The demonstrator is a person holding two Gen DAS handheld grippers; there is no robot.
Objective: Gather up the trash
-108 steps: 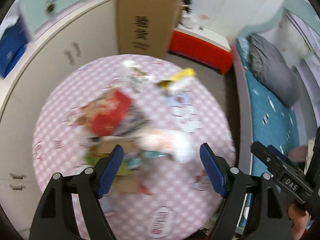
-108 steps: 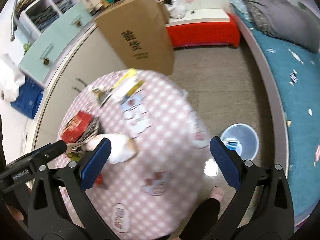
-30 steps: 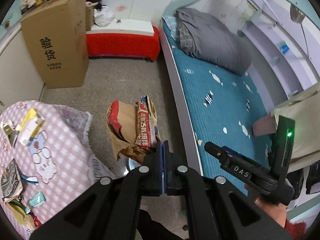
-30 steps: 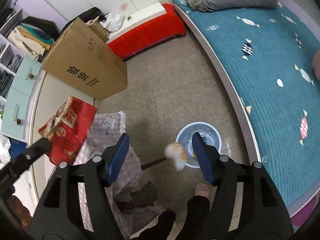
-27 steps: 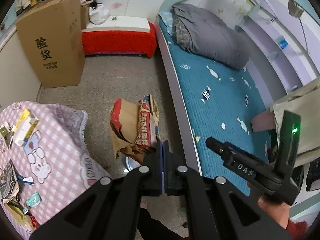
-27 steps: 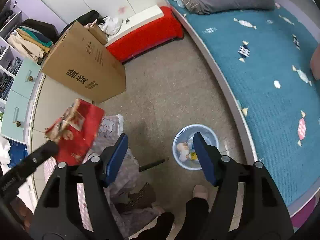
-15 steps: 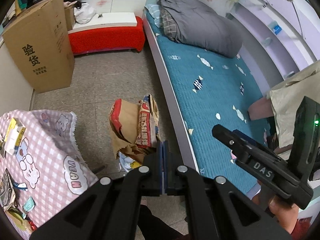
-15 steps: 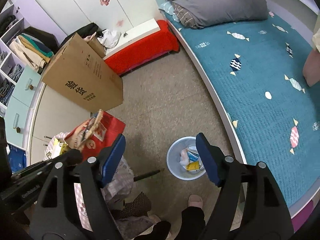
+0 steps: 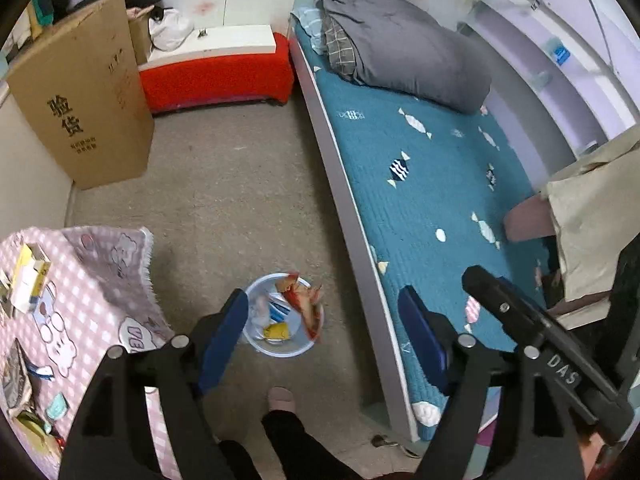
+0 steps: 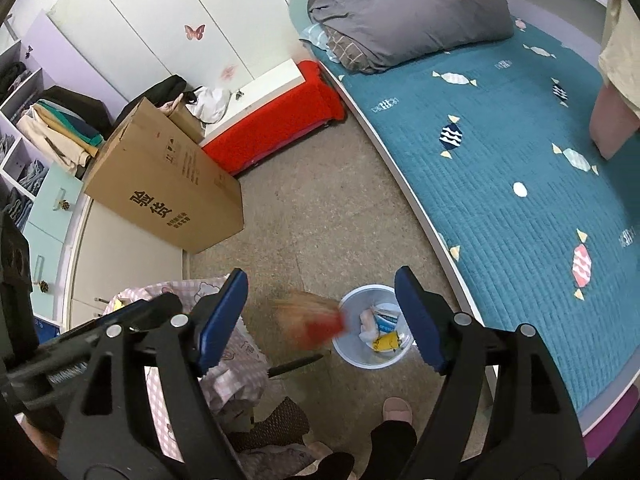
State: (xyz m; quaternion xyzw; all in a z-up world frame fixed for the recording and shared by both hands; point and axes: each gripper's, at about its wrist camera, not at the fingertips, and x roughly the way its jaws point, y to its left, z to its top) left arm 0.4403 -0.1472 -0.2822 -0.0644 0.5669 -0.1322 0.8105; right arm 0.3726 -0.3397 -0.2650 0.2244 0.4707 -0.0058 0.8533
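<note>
Trash: a red and brown wrapper [image 9: 306, 304], motion-blurred in both views, is in mid-air at the rim of the bin [image 9: 256, 344], a pale blue pail on the floor between the bed [image 9: 420, 200] and the table [image 9: 72, 320]. Its print cannot be read. The bin holds white, blue and yellow scraps [image 10: 380, 328], too small to identify.

Bed: teal quilt with a grey duvet [image 9: 400, 52], cut off at the frame edge. Cardboard box [image 9: 80, 112] stands against the cupboards beside a red bench [image 9: 216, 76].

Table: pink checked cloth, only its edge visible, with more litter [image 9: 28, 276].

Left gripper [image 9: 324, 336]: jaws have just been opening, wide, nothing between the pads. Right gripper [image 10: 320, 316]: jaws have just been opening, wide and empty. A person's foot [image 9: 282, 398] stands just below the bin.
</note>
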